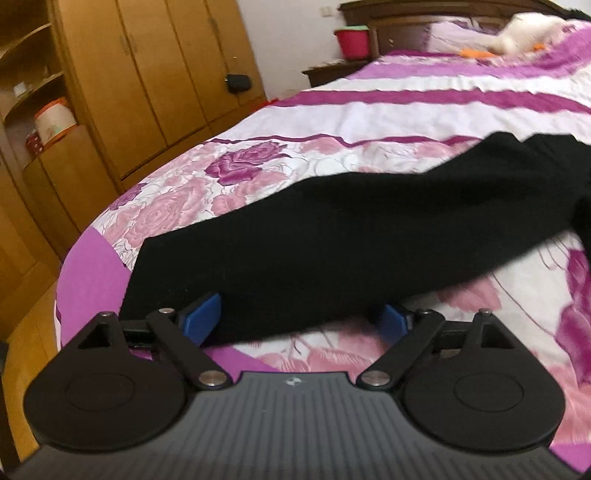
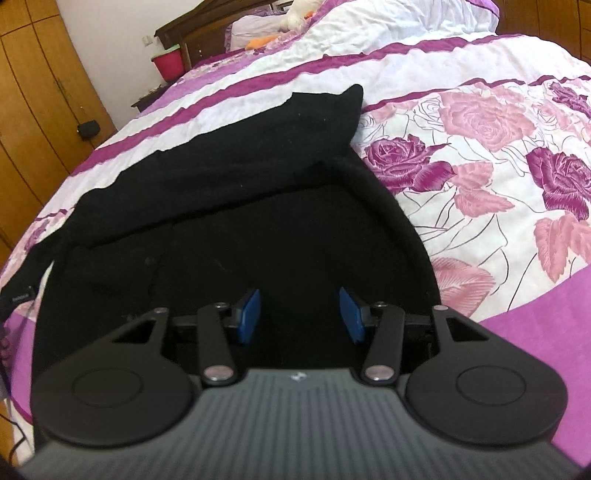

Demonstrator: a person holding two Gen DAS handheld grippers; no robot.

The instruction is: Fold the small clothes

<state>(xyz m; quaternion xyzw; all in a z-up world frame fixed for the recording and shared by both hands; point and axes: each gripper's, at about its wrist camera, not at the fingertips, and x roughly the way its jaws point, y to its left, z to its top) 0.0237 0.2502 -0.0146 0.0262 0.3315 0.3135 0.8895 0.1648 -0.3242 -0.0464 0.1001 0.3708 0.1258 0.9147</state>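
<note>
A black garment [image 1: 332,229] lies spread on the floral bedspread [image 1: 406,110]. In the left wrist view one long black part stretches from the near left to the far right. My left gripper [image 1: 297,319] is open, its blue pads on either side of the near end of that part. In the right wrist view the garment [image 2: 229,206] fills the middle, with a fold across it and a small label at its left end. My right gripper [image 2: 299,314] is open just above the garment's near edge, holding nothing.
Wooden wardrobes [image 1: 140,74] and shelves stand left of the bed. A red bucket [image 1: 352,42] sits on a nightstand by the dark headboard [image 1: 406,22]. A white soft toy [image 1: 524,31] lies near the pillows. The bed's left edge [image 1: 85,258] drops to a wooden floor.
</note>
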